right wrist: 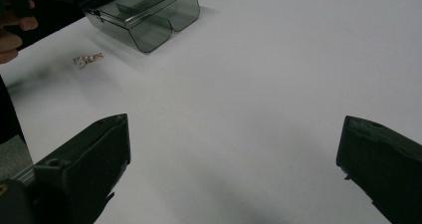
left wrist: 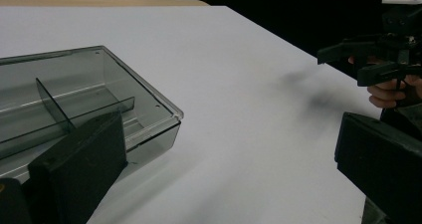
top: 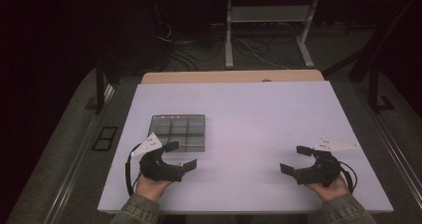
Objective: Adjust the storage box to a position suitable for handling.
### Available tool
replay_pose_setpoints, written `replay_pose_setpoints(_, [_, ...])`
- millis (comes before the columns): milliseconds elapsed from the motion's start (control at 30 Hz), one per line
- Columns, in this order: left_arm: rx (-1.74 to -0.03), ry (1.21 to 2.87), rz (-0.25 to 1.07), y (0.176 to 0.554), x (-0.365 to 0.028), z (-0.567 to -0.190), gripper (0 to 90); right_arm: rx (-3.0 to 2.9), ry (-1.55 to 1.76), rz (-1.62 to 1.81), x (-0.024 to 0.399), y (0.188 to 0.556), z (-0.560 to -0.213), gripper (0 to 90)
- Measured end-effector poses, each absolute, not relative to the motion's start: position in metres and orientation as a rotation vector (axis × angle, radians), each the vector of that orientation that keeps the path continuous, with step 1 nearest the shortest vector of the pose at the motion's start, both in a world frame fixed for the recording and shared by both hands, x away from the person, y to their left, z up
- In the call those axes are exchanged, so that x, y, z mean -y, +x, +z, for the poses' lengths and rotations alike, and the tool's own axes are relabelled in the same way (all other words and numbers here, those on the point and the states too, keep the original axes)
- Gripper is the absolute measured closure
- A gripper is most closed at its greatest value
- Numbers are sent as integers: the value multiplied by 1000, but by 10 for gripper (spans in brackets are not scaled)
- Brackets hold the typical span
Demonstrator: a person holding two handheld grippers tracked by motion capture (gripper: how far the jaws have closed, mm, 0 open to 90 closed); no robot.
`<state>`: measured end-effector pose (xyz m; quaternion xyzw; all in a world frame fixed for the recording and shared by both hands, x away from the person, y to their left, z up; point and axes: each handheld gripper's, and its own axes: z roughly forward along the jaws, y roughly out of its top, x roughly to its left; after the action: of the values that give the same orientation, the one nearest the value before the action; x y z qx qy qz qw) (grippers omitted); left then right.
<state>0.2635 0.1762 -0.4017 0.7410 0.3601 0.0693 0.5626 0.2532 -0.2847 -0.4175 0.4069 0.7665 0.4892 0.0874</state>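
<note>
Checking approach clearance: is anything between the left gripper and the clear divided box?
Nothing visible. The left gripper, jaws open, sits right beside the clear divided box, with only bare white table around them.

Table (top: 259, 119): plain white top, tan wood strip at far edge. Divided box (top: 178, 132): smoky grey, see-through. Left gripper (top: 180, 154), right gripper (top: 293, 158): black, white three-cornered plates. Small trinket (right wrist: 88, 59): pale gold. Sleeves: olive green.

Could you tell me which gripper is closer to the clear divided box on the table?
Left. The left gripper sits just in front of the clear divided box, its jaws open beside the near edge. The right gripper is far across the table, also open.
</note>
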Motion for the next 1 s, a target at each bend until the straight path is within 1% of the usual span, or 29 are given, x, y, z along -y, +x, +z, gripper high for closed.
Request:
replay_pose_setpoints(367, [-851, 1768, 165, 271, -179, -398, 0, -2296, 1210, 1445, 283, 253, -418, 5])
replay_pose_setpoints(667, [-866, 1782, 185, 281, -189, -388, 0, -2316, 1207, 1430, 281, 253, -419, 5])
replay_pose_setpoints(1000, [-886, 1816, 178, 290, -194, -385, 0, -2323, 1202, 1422, 281, 253, -419, 5])
